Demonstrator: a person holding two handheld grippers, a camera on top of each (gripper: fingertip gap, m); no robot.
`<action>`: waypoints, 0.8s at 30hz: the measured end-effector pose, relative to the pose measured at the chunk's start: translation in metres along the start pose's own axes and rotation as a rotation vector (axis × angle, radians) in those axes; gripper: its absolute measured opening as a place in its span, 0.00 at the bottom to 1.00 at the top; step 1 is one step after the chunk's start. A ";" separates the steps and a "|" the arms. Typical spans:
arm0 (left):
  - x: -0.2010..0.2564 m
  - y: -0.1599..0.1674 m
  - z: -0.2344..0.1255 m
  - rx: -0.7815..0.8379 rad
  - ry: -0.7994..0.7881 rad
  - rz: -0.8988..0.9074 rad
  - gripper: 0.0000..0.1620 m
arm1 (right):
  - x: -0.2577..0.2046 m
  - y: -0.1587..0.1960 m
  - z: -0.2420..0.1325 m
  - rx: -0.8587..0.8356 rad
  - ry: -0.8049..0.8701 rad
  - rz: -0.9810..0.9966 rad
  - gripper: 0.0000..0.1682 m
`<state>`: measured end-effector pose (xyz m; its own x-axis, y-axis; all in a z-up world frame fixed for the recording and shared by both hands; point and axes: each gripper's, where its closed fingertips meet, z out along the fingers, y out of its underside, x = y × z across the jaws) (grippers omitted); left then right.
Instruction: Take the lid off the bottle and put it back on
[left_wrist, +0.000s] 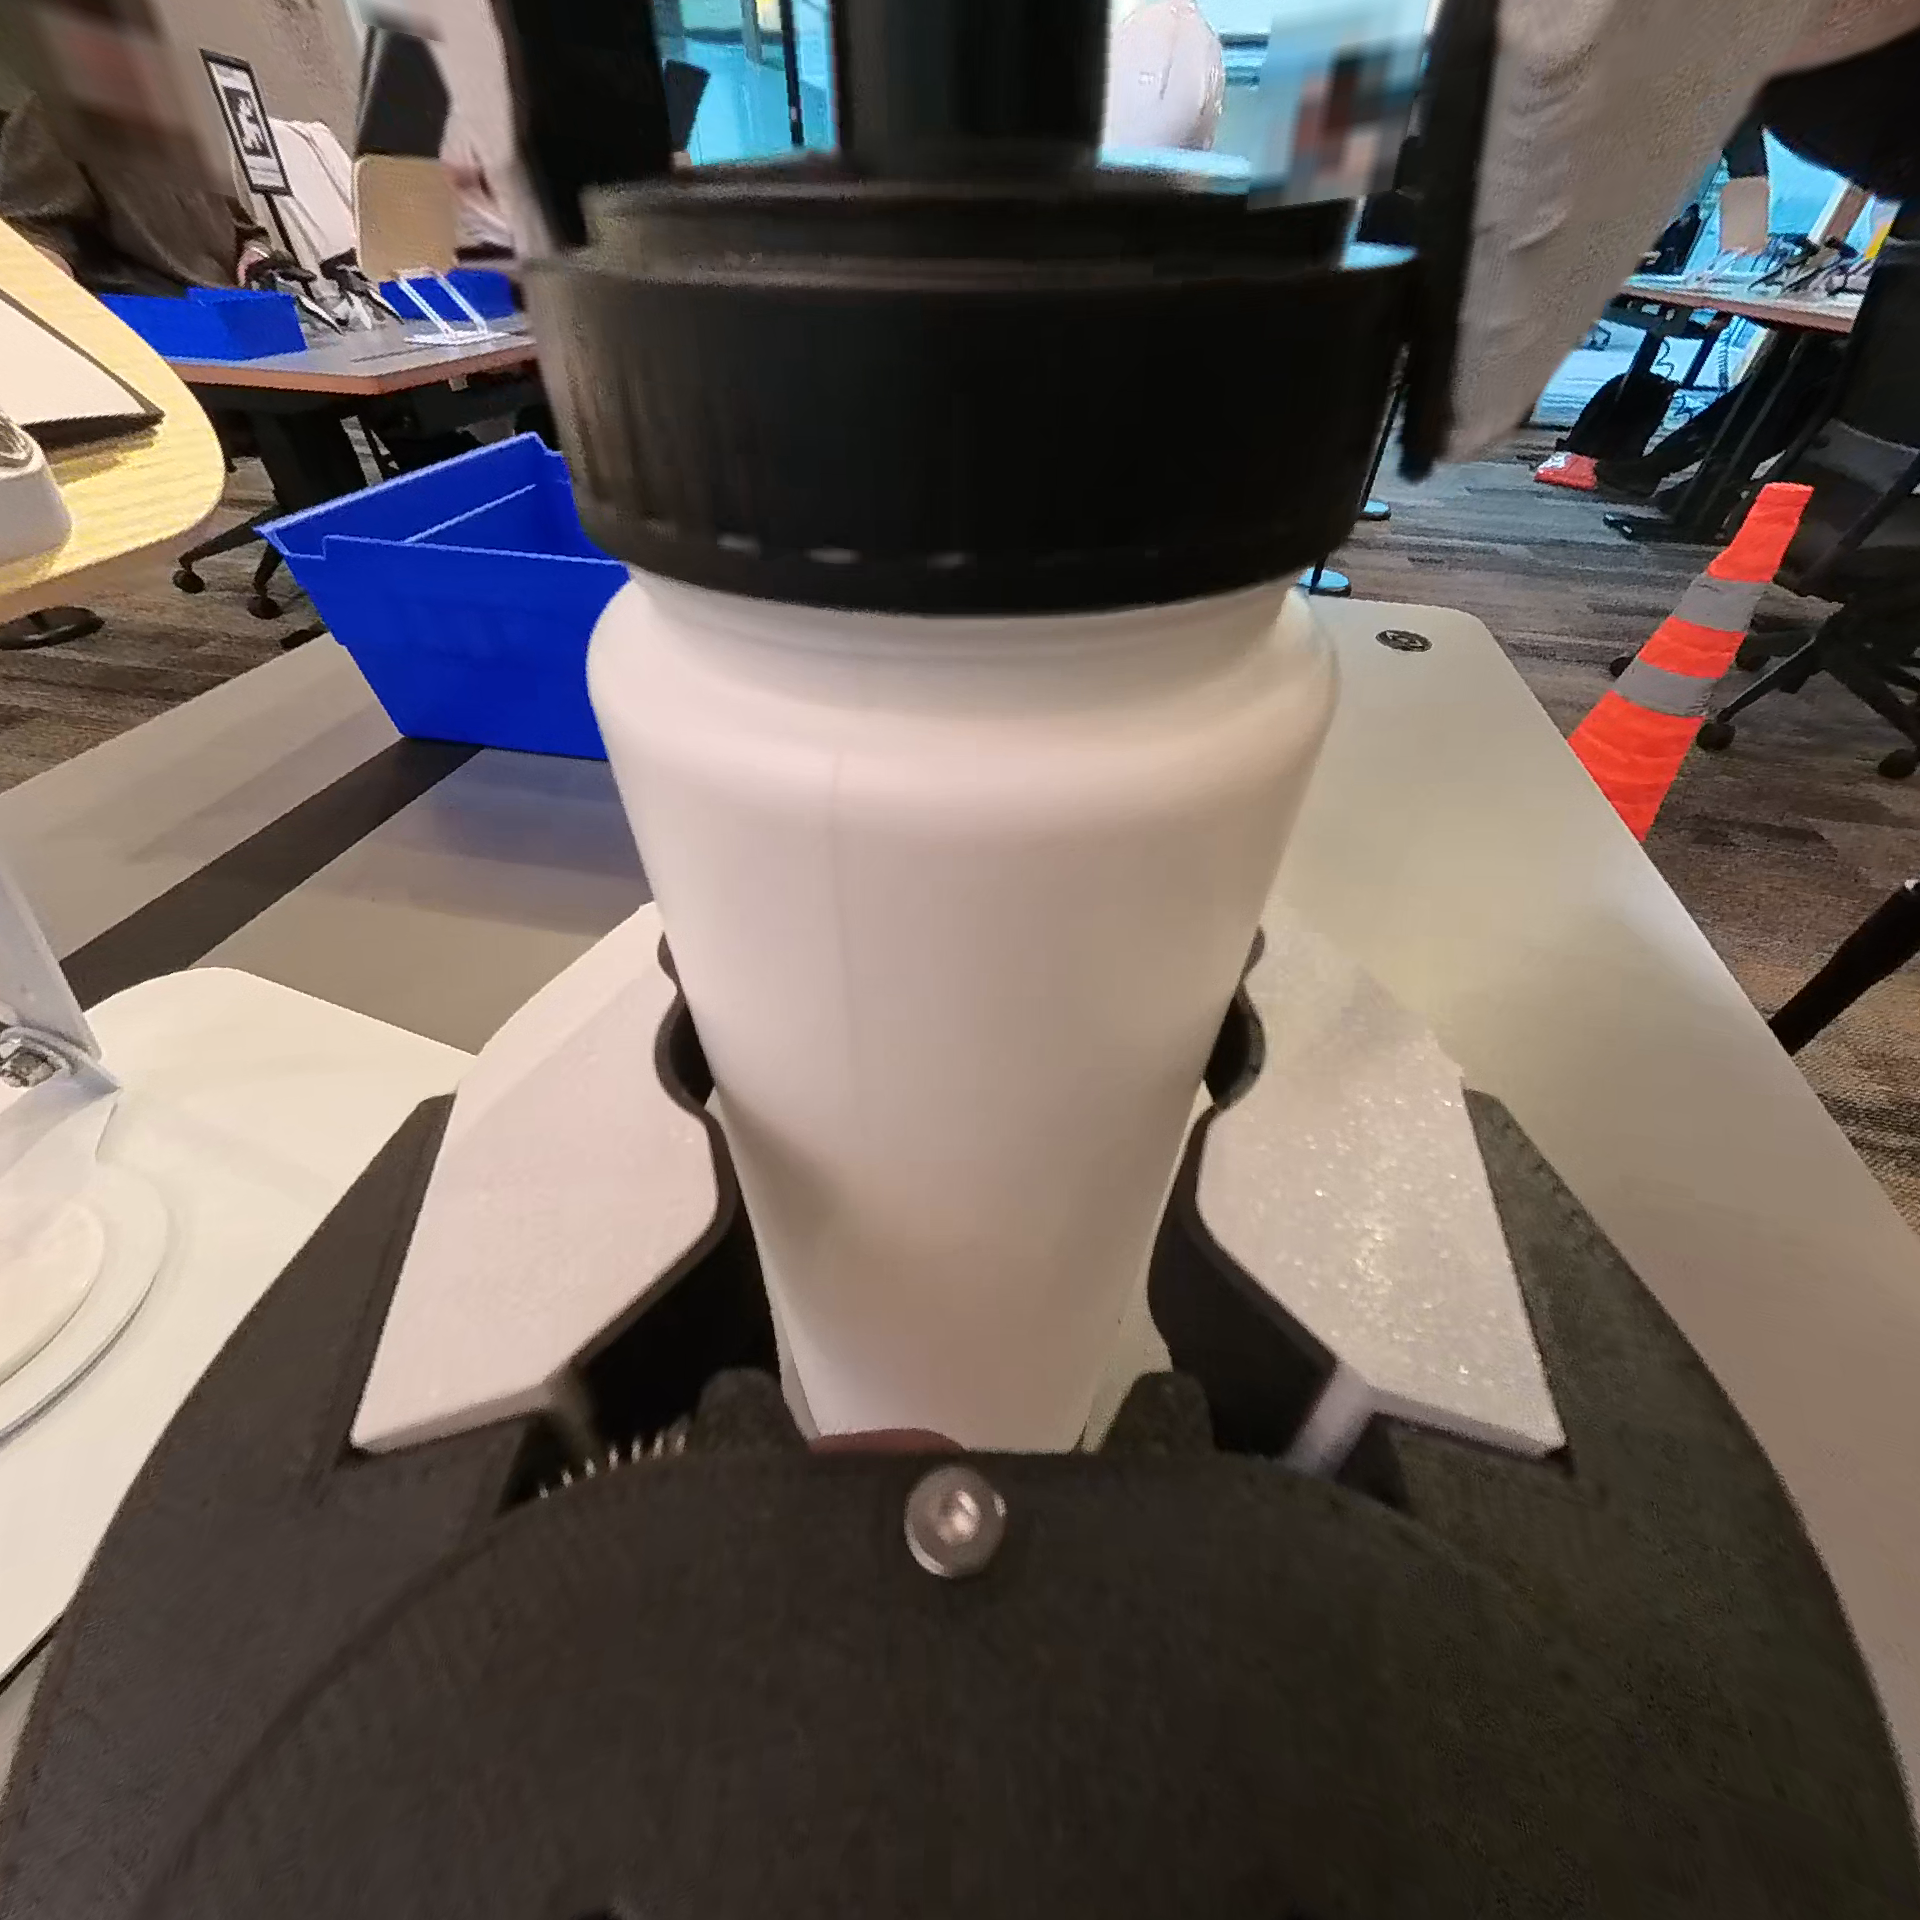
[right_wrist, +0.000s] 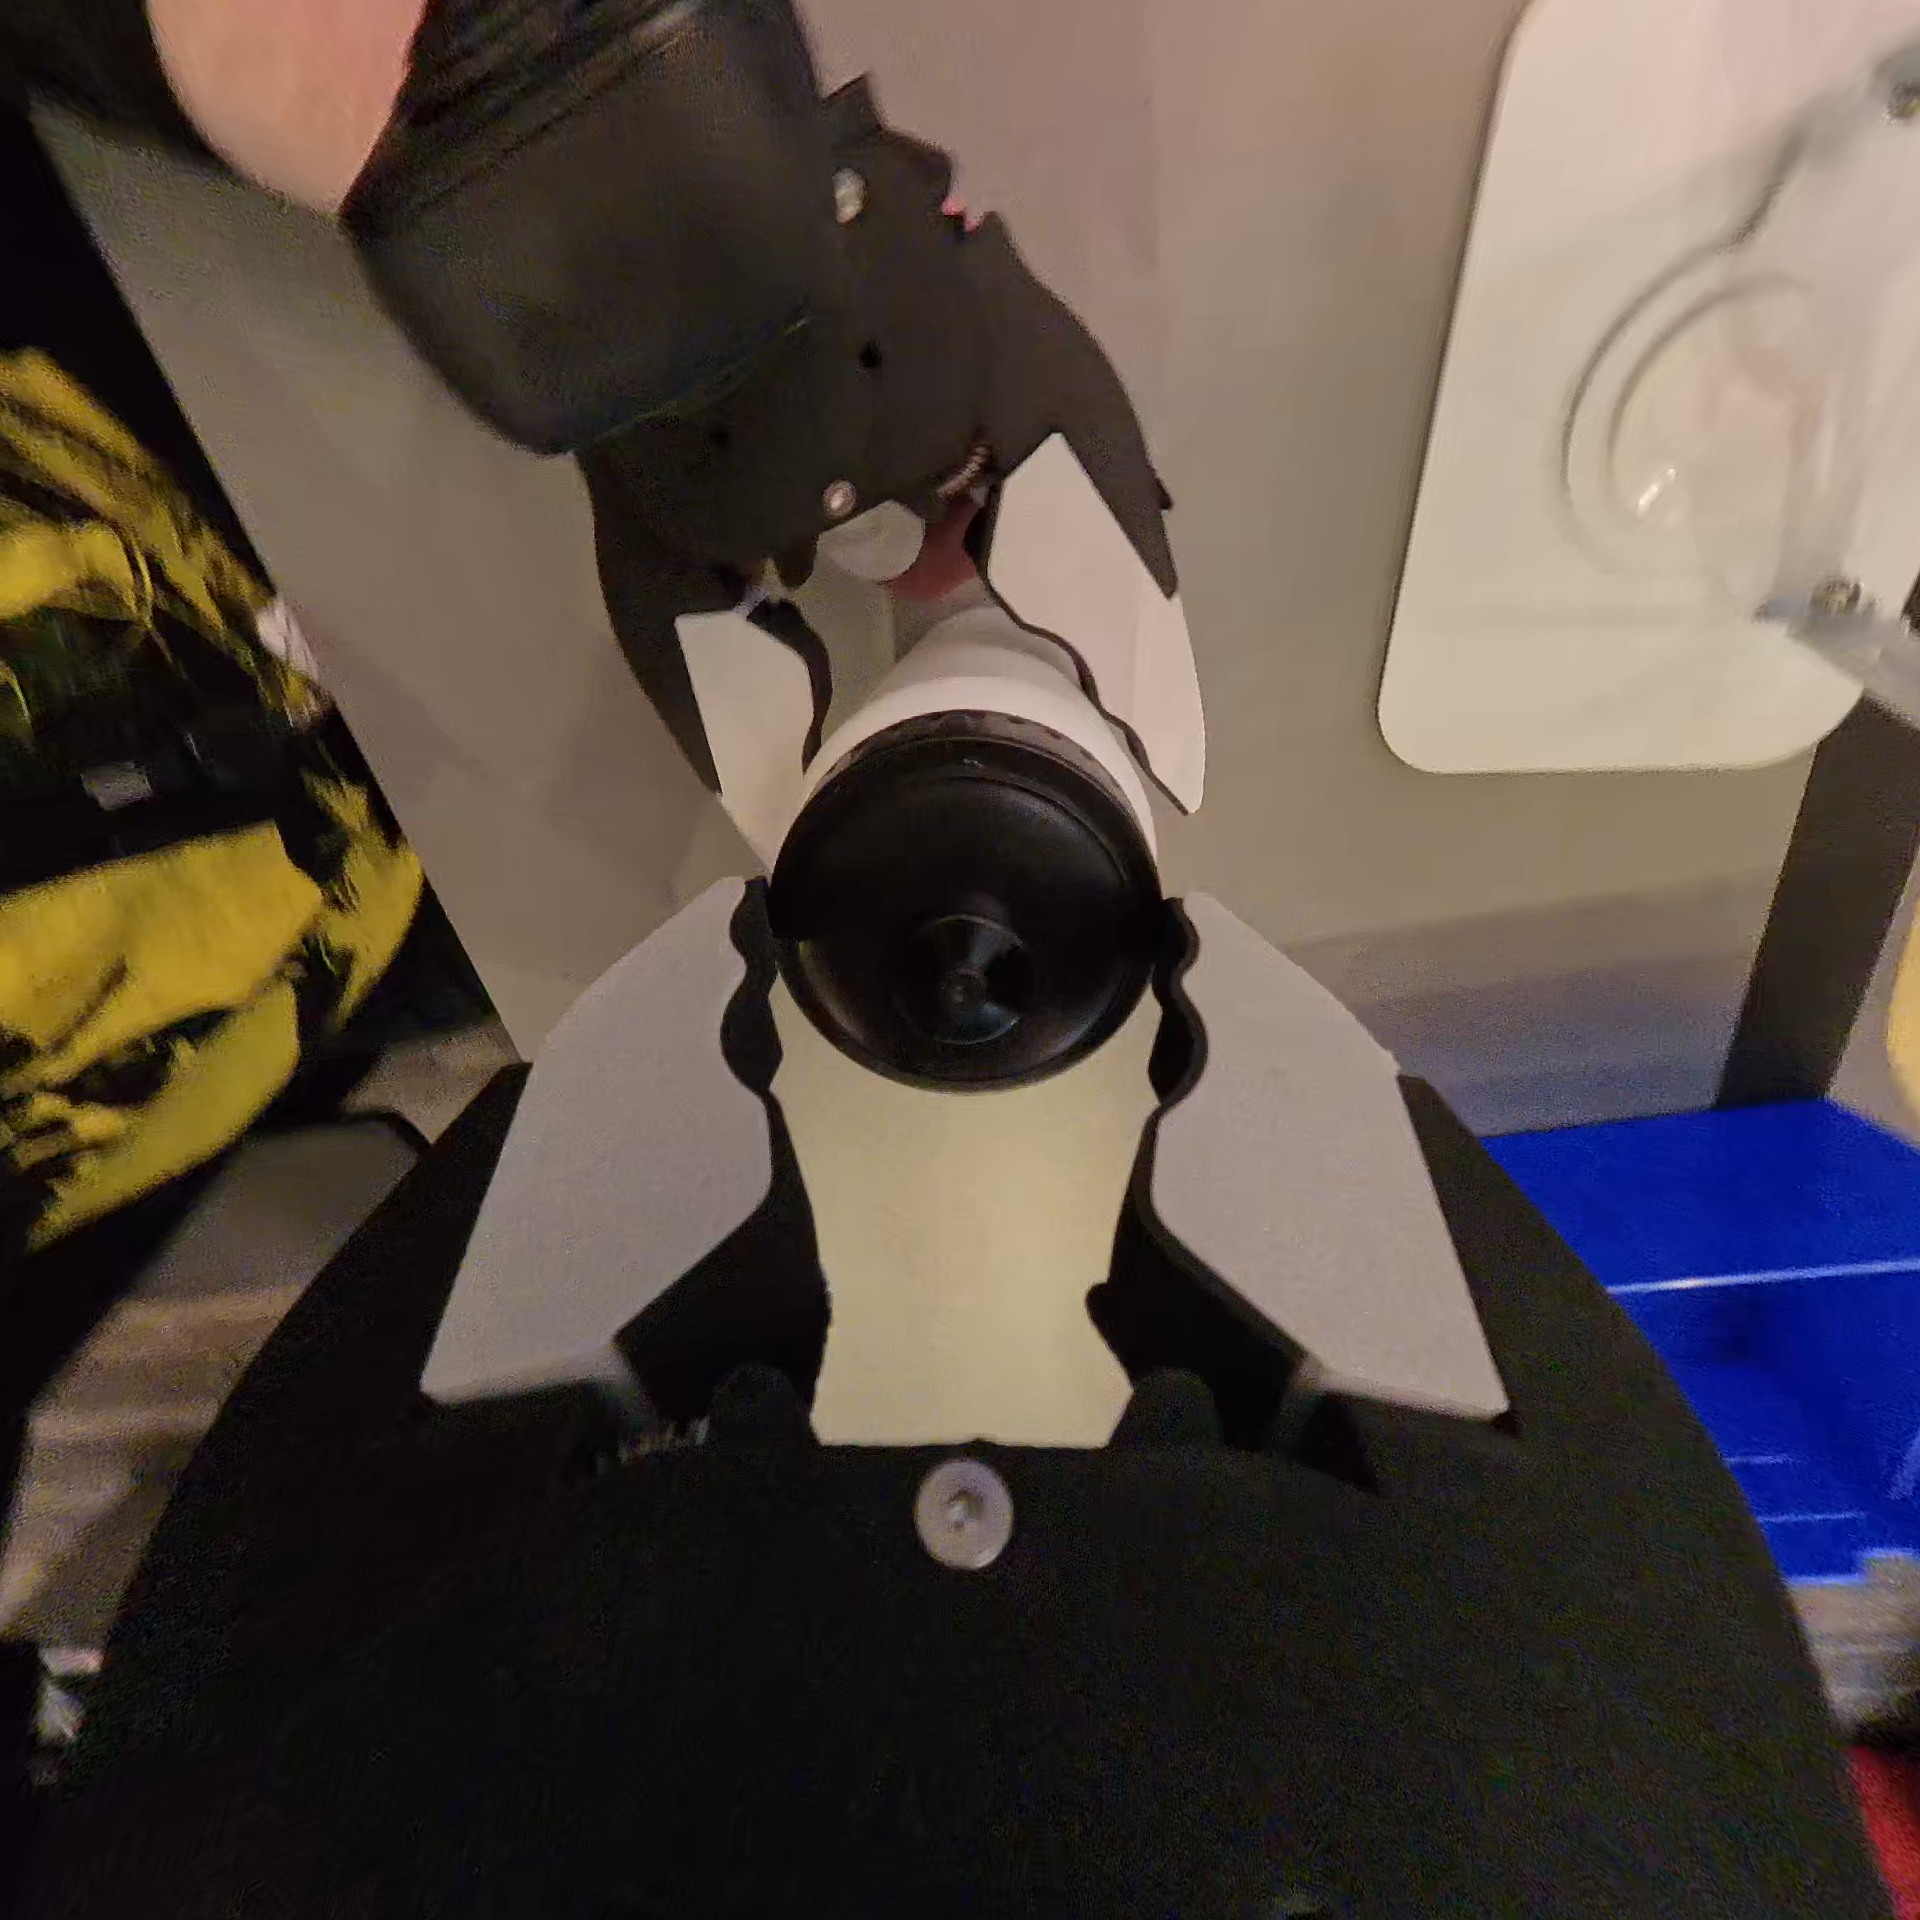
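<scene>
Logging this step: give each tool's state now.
Left tool: closed on the white bottle.
Right tool: closed on the black lid.

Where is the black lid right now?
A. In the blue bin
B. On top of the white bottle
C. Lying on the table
B: the black lid sits on the white bottle, with the right gripper around it from above.

L gripper (left_wrist: 961, 1060) is reaching in level, jaws clamping the bottle (left_wrist: 956, 935) body. R gripper (right_wrist: 961, 935) is pointing straight down, jaws pinching the lid (right_wrist: 961, 914) sides.
</scene>
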<state>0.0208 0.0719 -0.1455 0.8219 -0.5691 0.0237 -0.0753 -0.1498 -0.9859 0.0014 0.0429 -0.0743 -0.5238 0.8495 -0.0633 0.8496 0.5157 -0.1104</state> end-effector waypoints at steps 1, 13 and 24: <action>0.001 0.000 0.000 -0.001 0.001 0.006 0.58 | -0.001 0.000 0.000 0.024 0.012 0.032 0.42; 0.003 0.000 0.001 -0.001 0.004 0.016 0.59 | -0.001 0.002 -0.005 -0.063 0.021 -0.576 0.50; 0.003 0.000 0.001 0.005 0.008 0.007 0.58 | -0.002 0.003 -0.001 -0.020 -0.018 0.014 0.42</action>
<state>0.0236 0.0712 -0.1454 0.8169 -0.5764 0.0182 -0.0781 -0.1418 -0.9868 0.0055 0.0427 -0.0735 -0.5131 0.8543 -0.0828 0.8576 0.5064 -0.0899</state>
